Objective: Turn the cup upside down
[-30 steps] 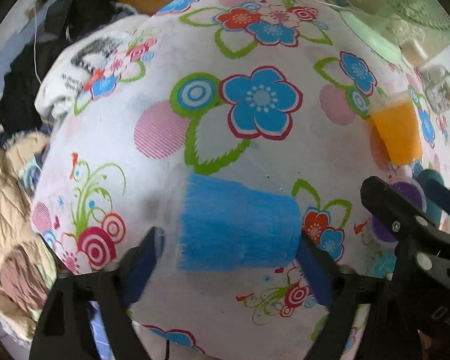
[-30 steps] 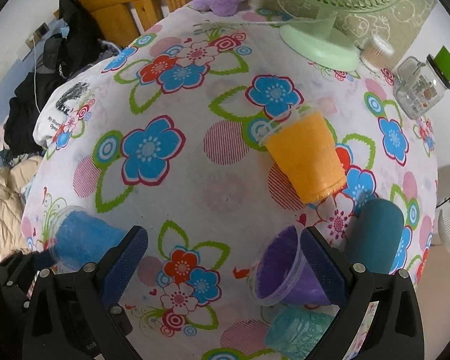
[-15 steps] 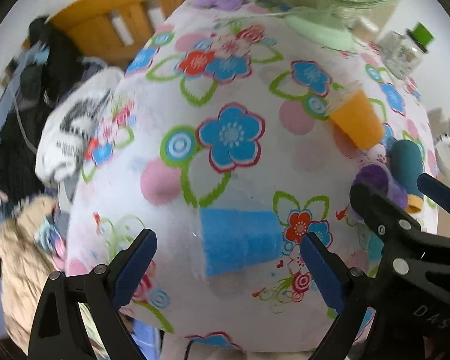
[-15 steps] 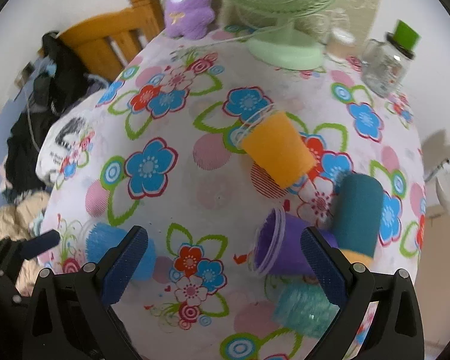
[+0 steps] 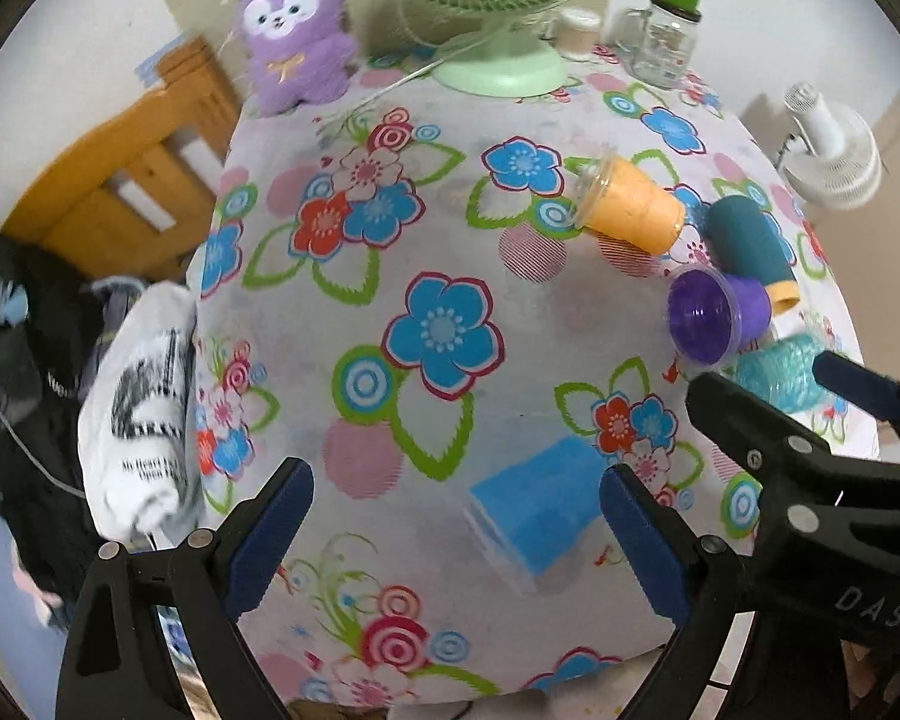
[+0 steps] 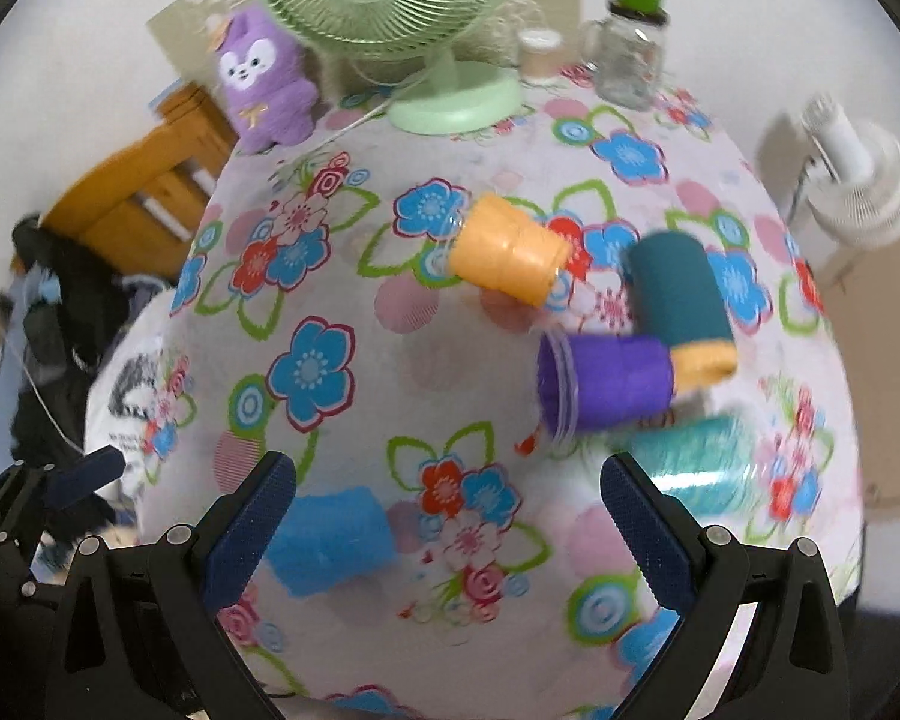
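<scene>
A blue cup (image 5: 534, 513) stands upside down near the front edge of the flowered table; it also shows in the right wrist view (image 6: 330, 540). My left gripper (image 5: 456, 531) is open and empty, pulled back above the cup. My right gripper (image 6: 447, 525) is open and empty; its body shows in the left wrist view (image 5: 810, 480). An orange cup (image 6: 507, 258), a purple cup (image 6: 606, 384), a dark teal cup (image 6: 678, 291) and a light teal cup (image 6: 708, 462) lie on their sides at the right.
A green fan (image 6: 390, 18), a purple plush toy (image 6: 264, 84), a glass jar with a green lid (image 6: 627, 54) and a small pot (image 6: 540, 54) stand at the back. A wooden chair (image 5: 126, 192) with clothes (image 5: 138, 408) stands left. A white fan (image 6: 858, 180) is right.
Both grippers have risen and drawn back from the table, so more of it shows. The blue cup stays standing where it was left.
</scene>
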`<action>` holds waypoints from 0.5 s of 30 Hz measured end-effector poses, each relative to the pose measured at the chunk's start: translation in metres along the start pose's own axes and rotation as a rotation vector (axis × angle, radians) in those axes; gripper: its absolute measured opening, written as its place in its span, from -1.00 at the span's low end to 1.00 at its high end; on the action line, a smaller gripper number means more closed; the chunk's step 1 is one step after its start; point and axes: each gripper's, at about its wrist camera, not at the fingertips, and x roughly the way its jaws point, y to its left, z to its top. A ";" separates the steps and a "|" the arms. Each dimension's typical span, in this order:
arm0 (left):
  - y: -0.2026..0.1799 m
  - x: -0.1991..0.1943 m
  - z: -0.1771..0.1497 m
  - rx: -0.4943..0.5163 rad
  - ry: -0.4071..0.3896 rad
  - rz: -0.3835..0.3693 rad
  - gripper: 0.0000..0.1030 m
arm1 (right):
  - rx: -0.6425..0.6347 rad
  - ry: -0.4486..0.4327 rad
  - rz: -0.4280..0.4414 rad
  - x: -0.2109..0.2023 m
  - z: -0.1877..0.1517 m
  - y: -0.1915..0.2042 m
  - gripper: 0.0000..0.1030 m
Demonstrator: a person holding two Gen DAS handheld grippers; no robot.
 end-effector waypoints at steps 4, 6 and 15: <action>0.006 0.000 0.001 0.059 -0.017 0.004 0.89 | 0.086 -0.025 -0.012 -0.004 -0.011 0.004 0.99; 0.008 0.002 0.000 0.085 -0.017 0.007 0.89 | 0.126 -0.047 -0.025 -0.006 -0.016 0.005 0.99; 0.008 0.015 -0.009 0.176 -0.005 -0.002 0.89 | 0.280 -0.016 -0.025 0.004 -0.047 0.006 0.91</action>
